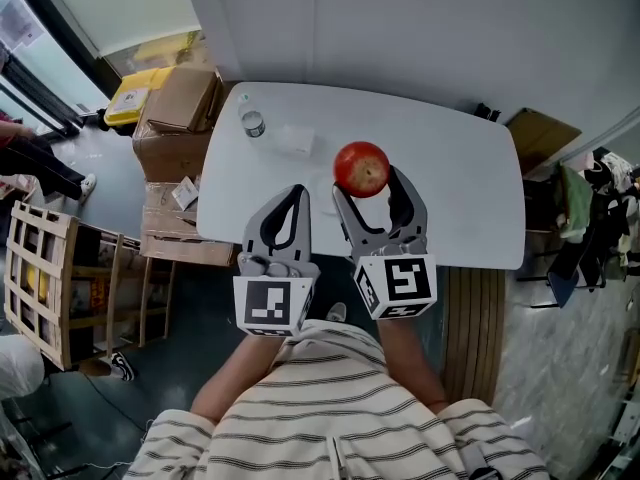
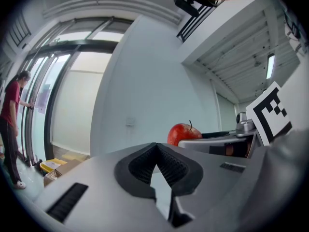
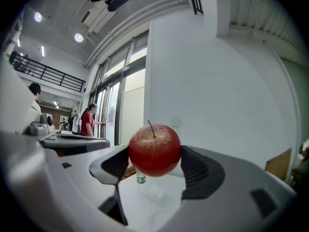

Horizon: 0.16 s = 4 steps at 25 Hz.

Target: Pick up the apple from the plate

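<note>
A red apple (image 1: 361,168) with a short stem is held in the air above the white table (image 1: 455,193), and my right gripper (image 1: 369,185) is shut on it. In the right gripper view the apple (image 3: 154,150) sits between the two dark ribbed pads (image 3: 200,170), well above the tabletop. My left gripper (image 1: 297,194) hangs just left of it, shut and holding nothing. The left gripper view has its pads (image 2: 169,166) meeting at the tips, with the apple (image 2: 183,133) beyond them. A faint clear plate outline (image 3: 158,218) lies on the table below the apple.
A small water bottle (image 1: 252,123) and a clear wrapper (image 1: 292,139) lie at the table's far left. Cardboard boxes (image 1: 180,103) and a wooden crate (image 1: 40,278) stand left of the table. A person in red (image 3: 88,122) stands by the glass doors.
</note>
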{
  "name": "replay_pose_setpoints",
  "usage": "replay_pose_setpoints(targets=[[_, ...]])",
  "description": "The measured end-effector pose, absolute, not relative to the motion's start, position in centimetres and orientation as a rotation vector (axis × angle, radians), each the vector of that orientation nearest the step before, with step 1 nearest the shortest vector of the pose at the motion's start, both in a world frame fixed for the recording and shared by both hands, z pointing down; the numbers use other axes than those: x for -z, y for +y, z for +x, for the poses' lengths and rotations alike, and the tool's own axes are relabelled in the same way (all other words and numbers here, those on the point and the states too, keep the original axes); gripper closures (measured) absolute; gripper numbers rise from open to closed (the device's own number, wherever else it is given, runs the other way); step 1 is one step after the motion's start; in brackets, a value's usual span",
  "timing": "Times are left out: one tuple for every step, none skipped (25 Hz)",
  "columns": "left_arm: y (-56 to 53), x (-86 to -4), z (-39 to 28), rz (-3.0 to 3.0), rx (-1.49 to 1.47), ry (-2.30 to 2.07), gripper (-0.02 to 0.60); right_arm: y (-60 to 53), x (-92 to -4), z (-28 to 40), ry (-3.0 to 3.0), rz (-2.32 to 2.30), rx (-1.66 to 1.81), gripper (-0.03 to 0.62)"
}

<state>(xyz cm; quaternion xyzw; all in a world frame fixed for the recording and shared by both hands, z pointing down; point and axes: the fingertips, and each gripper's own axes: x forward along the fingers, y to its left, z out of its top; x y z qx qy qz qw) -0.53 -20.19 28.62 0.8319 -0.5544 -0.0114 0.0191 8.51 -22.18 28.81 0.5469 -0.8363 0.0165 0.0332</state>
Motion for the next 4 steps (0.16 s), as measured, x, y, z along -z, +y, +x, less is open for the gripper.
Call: replay_pose_setpoints(targets=[[-20.22,-28.62,-0.48,2.583,0.04,-1.723,0.577,-22.19,-28.84,8.56,-2.573,1.682,-0.05,0.24],[-20.25,-28.63,-0.44,2.584,0.046,-1.727,0.577,-22.19,-28.87,8.6,-2.573,1.681,-0.05,0.24],[-20.27,-28.65,-0.4,2.585,0.051,-1.73,0.577,-22.19,-28.91,8.63,-2.574,1.68,-0.049,0.24],[-20.29,-28.67,-0.37,2.585,0.056,-1.733,0.577,-22.19,-28.95,8.66,-2.575,1.678,-0.049,0.24]])
